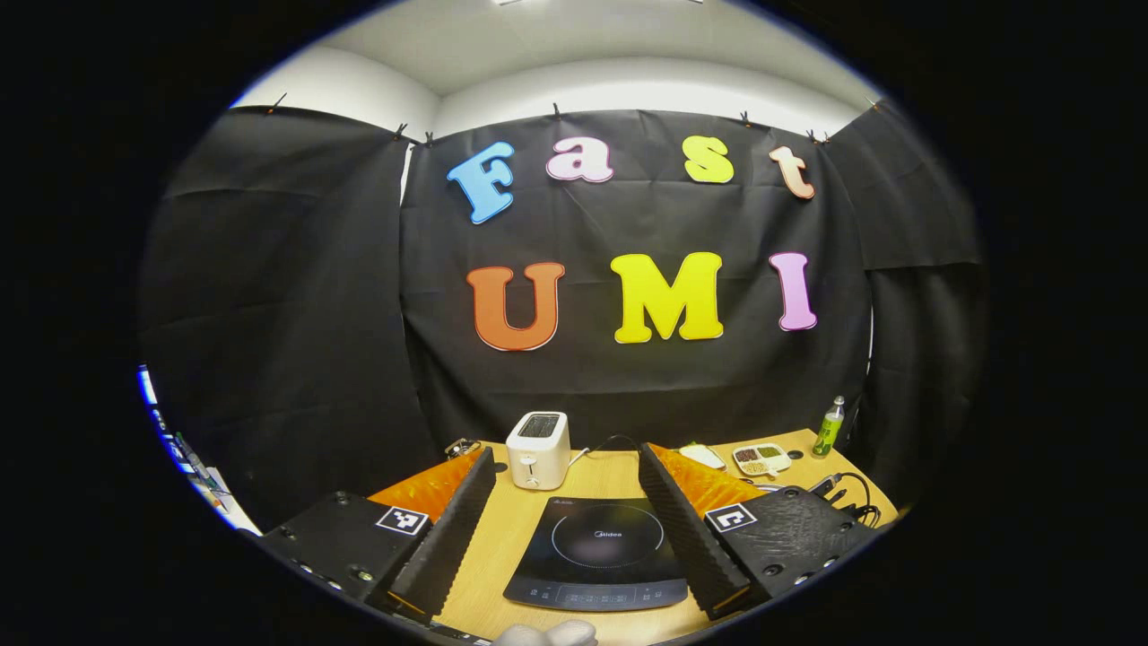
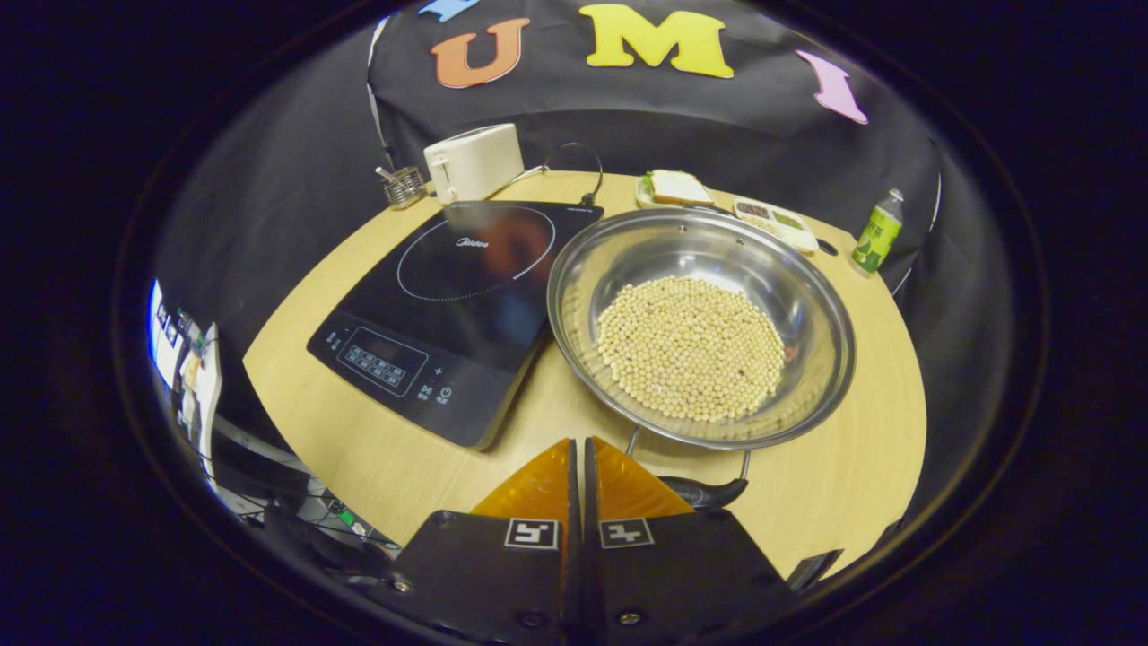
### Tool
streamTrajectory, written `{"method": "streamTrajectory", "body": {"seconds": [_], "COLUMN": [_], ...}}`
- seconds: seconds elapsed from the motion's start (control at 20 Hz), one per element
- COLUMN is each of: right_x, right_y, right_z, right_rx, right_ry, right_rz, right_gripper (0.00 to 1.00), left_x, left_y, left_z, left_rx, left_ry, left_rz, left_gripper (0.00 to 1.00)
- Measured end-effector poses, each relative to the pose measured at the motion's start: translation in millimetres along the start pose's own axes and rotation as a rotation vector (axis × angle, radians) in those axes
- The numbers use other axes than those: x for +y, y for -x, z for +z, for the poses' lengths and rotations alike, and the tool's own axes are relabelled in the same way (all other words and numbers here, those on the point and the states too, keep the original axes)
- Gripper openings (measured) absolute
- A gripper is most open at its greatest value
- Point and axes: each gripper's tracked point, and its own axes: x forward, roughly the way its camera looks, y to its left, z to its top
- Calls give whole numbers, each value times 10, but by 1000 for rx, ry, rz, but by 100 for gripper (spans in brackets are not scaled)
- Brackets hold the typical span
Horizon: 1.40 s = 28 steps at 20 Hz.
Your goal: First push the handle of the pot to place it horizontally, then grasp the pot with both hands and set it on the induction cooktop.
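Black cloth backs the wooden counter (image 2: 377,449) on which everything stands. At left lies the induction cooktop (image 2: 448,305), bare. Your left tongs (image 1: 567,529) hang above it with fingers wide apart, holding nothing. Just right of the cooktop sits the pot (image 2: 700,332), loaded with pale beans and still on the counter. Its dark handle (image 2: 704,492) projects from the near rim toward your right tongs (image 2: 578,471), whose fingers are pressed together and empty, directly beside that handle; contact cannot be confirmed. Pot-and-handle axis runs near to far, so the right tongs are the nearer for the sideways push.
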Motion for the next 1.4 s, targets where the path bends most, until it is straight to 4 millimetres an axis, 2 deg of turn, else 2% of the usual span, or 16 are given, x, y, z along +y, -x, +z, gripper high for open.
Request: {"method": "streamTrajectory", "body": {"seconds": [0.05,0.2,0.3,0.35,0.65,0.7,0.8,0.85,0.9,1.0,1.35,1.4], "right_x": [-4,14,19,18,-32,-55,-112,-145,-183,-243,-495,-533], "right_y": [-11,-32,-38,-39,-28,-22,-1,4,12,19,75,91], "right_z": [-15,-26,-42,-51,-103,-115,-139,-147,-159,-189,-272,-286], "right_rx": [6,11,12,15,23,23,23,23,23,27,37,38], "right_ry": [-7,-16,-15,-17,-45,-48,-62,-71,-80,-89,-128,-130], "right_rz": [3,6,6,9,3,2,-6,-10,-14,-23,-51,-56], "right_gripper": [4,0,4,1,3,0,4,0,4,0,0,4], "left_x": [6,14,16,8,-68,-77,-97,-97,-116,-139,-244,-267], "left_y": [-5,-26,-34,-44,-66,-60,-79,-86,-86,-97,-124,-127], "left_z": [-3,-4,-8,-1,-49,-52,-34,-43,-40,-33,-29,-23], "left_rx": [-1,1,2,2,15,14,11,9,10,12,13,13], "left_ry": [0,2,2,2,6,7,4,4,4,4,0,1], "left_rz": [1,2,1,0,-22,-26,-28,-29,-32,-36,-55,-60], "left_gripper": [96,96,96,96,96,96,96,96,96,96,96,96]}}
